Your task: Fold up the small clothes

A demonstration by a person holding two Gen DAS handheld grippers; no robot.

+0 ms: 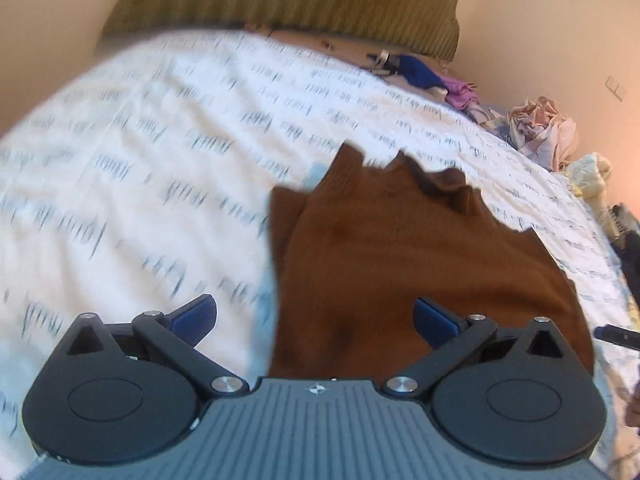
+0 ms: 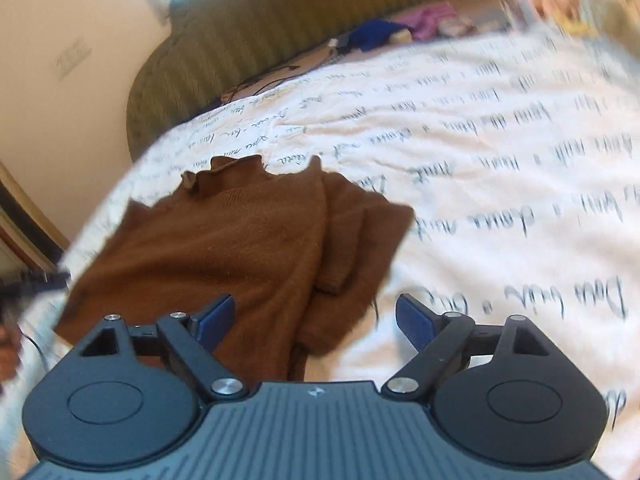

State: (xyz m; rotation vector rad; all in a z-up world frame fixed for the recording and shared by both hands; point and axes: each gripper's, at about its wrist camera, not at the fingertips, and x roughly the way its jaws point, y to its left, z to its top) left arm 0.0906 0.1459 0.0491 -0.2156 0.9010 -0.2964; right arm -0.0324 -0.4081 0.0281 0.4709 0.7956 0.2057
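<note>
Both of my grippers are released, with jaws wide apart and nothing between them. My left gripper (image 1: 316,320) hangs over the near hem of the brown knitted sweater (image 1: 400,248), and my right gripper (image 2: 314,320) hangs over its right edge, where the folded sleeves lie in layers. The sweater lies on the white bed cover with handwriting print (image 1: 140,140), its collar at 12 o'clock from me. I judge the sides are already folded inward to make a narrow shape, so the bottom half can next be brought up to the collar. At 1 o'clock in the left view lies a loose pile of other clothes (image 1: 424,72), probably waiting. No basket or box is visible.
</note>
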